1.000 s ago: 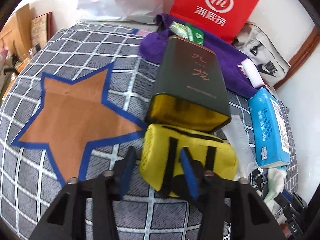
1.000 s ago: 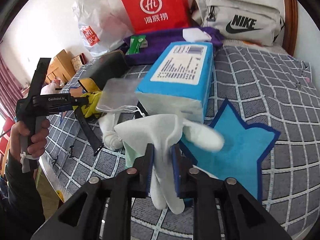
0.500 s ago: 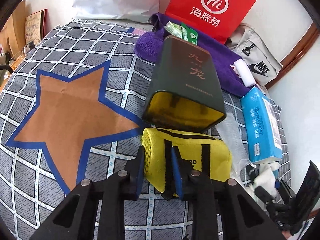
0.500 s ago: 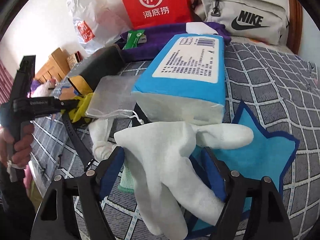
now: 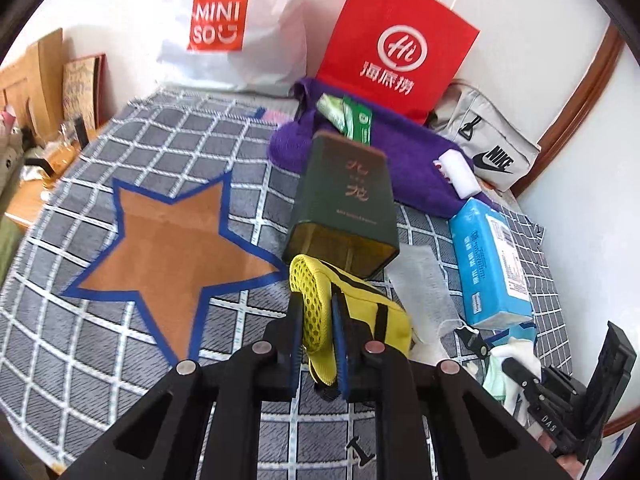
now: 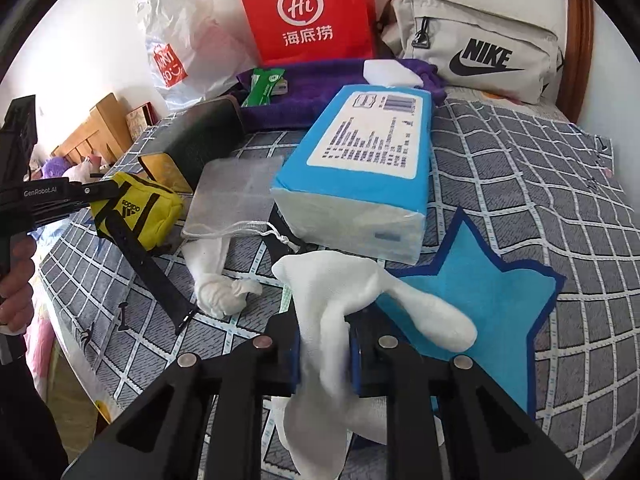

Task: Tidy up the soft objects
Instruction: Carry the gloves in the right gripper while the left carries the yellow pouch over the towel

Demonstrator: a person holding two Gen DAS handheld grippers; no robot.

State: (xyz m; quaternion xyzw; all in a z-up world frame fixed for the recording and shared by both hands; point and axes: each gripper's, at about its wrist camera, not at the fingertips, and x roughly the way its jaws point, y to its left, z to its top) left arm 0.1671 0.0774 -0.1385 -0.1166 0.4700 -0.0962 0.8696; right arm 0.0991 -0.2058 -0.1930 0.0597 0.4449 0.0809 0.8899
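Hidden: pouch (image 5: 352, 312) near end sits behind the left gripper (image 5: 316, 344); glove (image 6: 332, 320) cuff is cut off by the right gripper (image 6: 324, 356).
Left gripper: clamps the yellow mesh pouch, beside the green box (image 5: 348, 196).
Right gripper: pinches the limp white glove, near the tissue pack (image 6: 360, 172).

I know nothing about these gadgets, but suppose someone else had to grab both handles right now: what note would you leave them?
Left gripper: shut on the yellow pouch, lifted at its mesh end beside the brown star.
Right gripper: shut on a white glove, held over the blue star.
Still lying on the bed: second white glove, mesh bag, tissue pack.
Nothing is placed yet; both held items need setting down.
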